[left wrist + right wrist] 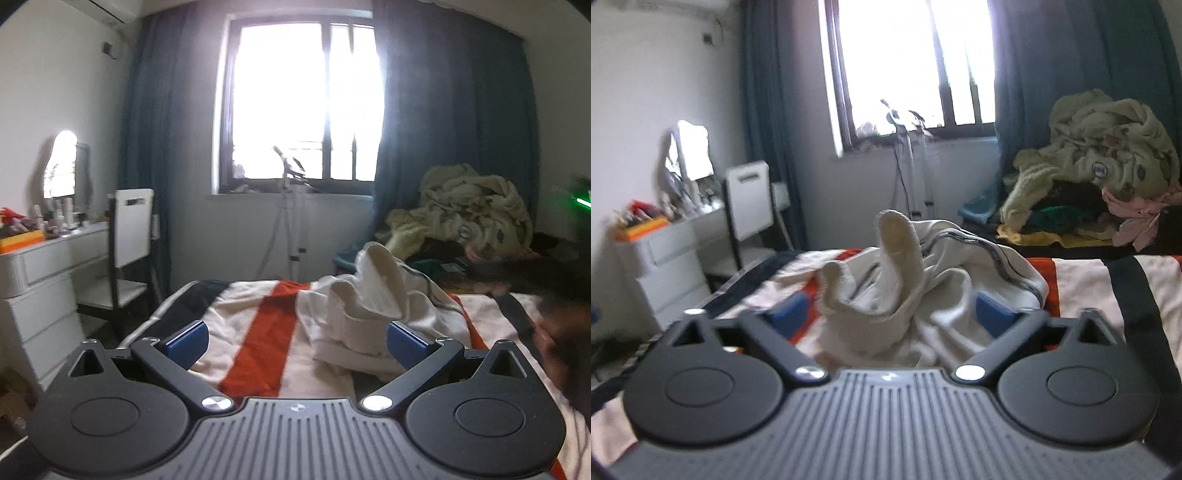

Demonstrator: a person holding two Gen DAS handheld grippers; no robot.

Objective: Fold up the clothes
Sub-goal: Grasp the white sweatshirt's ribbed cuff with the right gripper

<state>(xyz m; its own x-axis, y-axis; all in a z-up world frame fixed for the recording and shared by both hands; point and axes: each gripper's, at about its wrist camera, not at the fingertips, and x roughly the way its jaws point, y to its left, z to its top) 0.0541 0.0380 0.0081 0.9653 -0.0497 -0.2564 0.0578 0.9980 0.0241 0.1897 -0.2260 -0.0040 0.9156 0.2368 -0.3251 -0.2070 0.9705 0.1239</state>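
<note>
A crumpled white garment (pixel 369 306) with a dark trim line lies on the striped bed cover (pixel 273 332); a cuff or sleeve stands up from it. My left gripper (pixel 295 338) is open and empty, just in front of the garment's left part. In the right wrist view the same white garment (pixel 916 295) lies bunched between the wide-open blue pads of my right gripper (pixel 895 314), which hold nothing. The bed cover (pixel 1086 284) has orange, black and cream stripes.
A heap of cream blankets and clothes (pixel 465 210) sits at the back right, also in the right wrist view (pixel 1100 166). A white dresser (pixel 44 288) with clutter and a white chair (pixel 129 251) stand at left. A tripod stand (pixel 291 218) is below the window.
</note>
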